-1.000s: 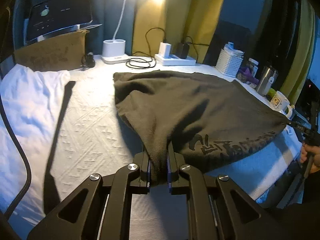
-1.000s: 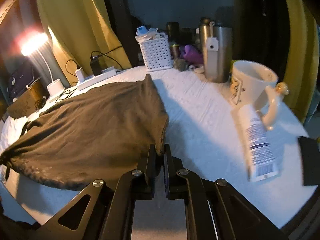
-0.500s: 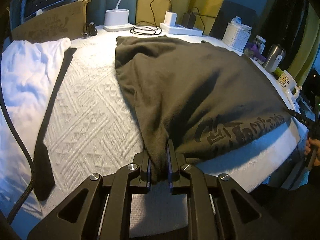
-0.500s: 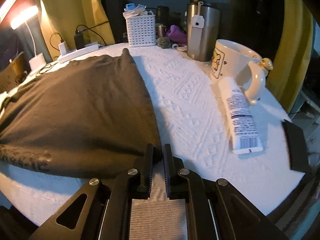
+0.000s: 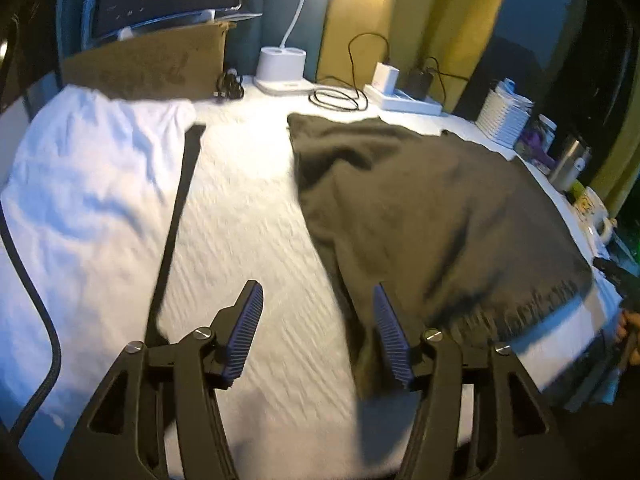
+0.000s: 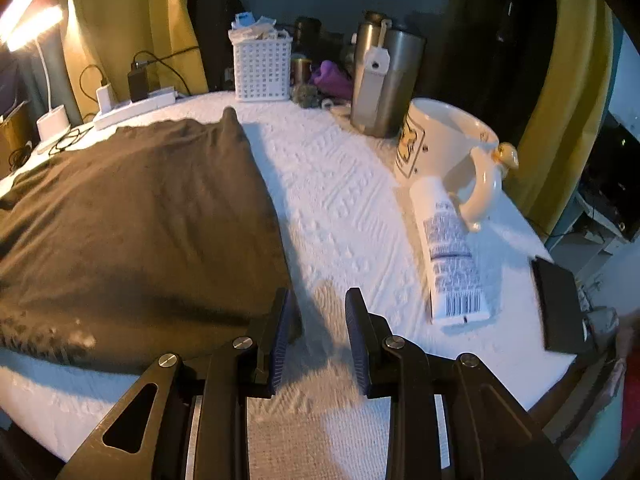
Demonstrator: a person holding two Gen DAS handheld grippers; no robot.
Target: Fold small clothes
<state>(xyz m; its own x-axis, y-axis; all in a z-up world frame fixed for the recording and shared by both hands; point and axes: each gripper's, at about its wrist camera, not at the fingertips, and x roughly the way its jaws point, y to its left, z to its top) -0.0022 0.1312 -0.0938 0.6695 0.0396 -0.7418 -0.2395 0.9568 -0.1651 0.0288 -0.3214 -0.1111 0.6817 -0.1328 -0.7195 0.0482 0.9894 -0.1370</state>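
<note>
White quilted cloth [image 5: 256, 216] with a raised diamond weave is seen covering the table, lit by a lamp from the far edge against yellow curtains. A dark olive shirt [image 5: 432, 216], soft and matte, is spread flat on the cloth's right half as seen from the left wrist; its long axis is noted running from the near table edge toward the power strip [image 5: 404, 100] at the back, with blurred print along its near hem. A white garment [image 5: 88, 184] with a black strap [image 5: 176, 216] beside it is recorded at the left. The left gripper [image 5: 318, 332] is held wide open and empty, its right ribbed blue pad at the shirt's near left corner; contact cannot be told. The right gripper [image 6: 316, 336] is likewise parted and empty, its left finger just beside the shirt's near right corner. A white lattice basket [image 6: 262, 68], steel tumbler [image 6: 386, 88], cream mug [image 6: 452, 148] and a lying white tube [image 6: 448, 248] are noted right of the shirt.
</note>
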